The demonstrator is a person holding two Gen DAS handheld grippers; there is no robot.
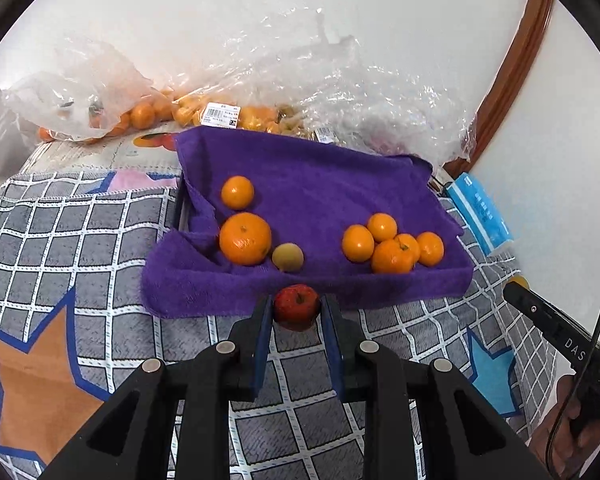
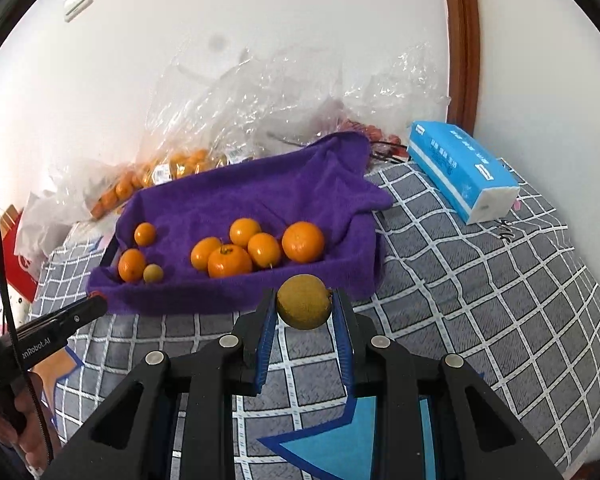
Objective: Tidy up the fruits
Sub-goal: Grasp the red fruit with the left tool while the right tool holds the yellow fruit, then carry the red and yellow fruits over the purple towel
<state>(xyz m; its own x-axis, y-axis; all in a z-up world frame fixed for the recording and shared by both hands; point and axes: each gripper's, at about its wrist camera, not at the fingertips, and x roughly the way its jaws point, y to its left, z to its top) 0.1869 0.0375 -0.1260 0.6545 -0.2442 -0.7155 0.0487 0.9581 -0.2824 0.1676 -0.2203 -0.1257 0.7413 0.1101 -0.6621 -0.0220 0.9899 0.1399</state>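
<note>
Checked bedspread (image 2: 480, 280), purple towel (image 2: 260, 200) edge, wall (image 2: 260, 20) behind

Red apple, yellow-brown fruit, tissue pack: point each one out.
red apple (image 1: 296, 305), left wrist view, its front face
yellow-brown fruit (image 2: 304, 301), right wrist view, its middle
tissue pack (image 2: 456, 164), right wrist view, its blue top

My left camera looks forward and down along my left gripper (image 1: 296, 308), close above the checked cloth (image 1: 80, 240). My right camera does the same. Both views share the purple towel (image 1: 320, 184) ahead.
</note>
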